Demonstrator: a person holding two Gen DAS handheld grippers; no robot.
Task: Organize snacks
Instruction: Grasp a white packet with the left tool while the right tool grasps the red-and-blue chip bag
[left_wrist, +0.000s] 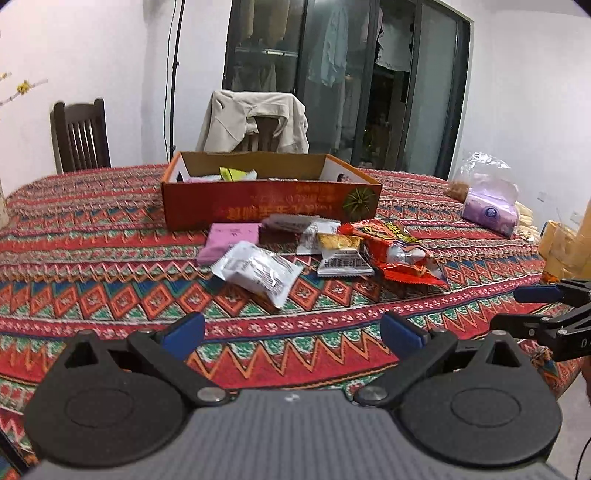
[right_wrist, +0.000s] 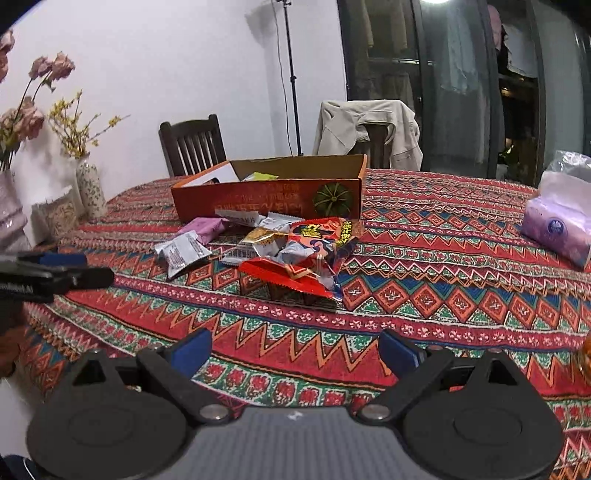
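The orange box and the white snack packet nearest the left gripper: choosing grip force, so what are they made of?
Orange box: likely printed cardboard, with raw brown inner walls. White snack packet: seemingly thin glossy plastic film, crinkled, with glare.

Left gripper (left_wrist: 293, 332) and right gripper (right_wrist: 294, 347) hover, fingers (left_wrist: 184, 330) spread (both empty).

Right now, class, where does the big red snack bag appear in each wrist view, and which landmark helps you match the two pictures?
Left wrist view: the big red snack bag lies right of centre, at the right end of the snack pile.
Right wrist view: the same bag lies near centre, nearest the camera.
Shared landmark: the orange cardboard box just behind the pile.
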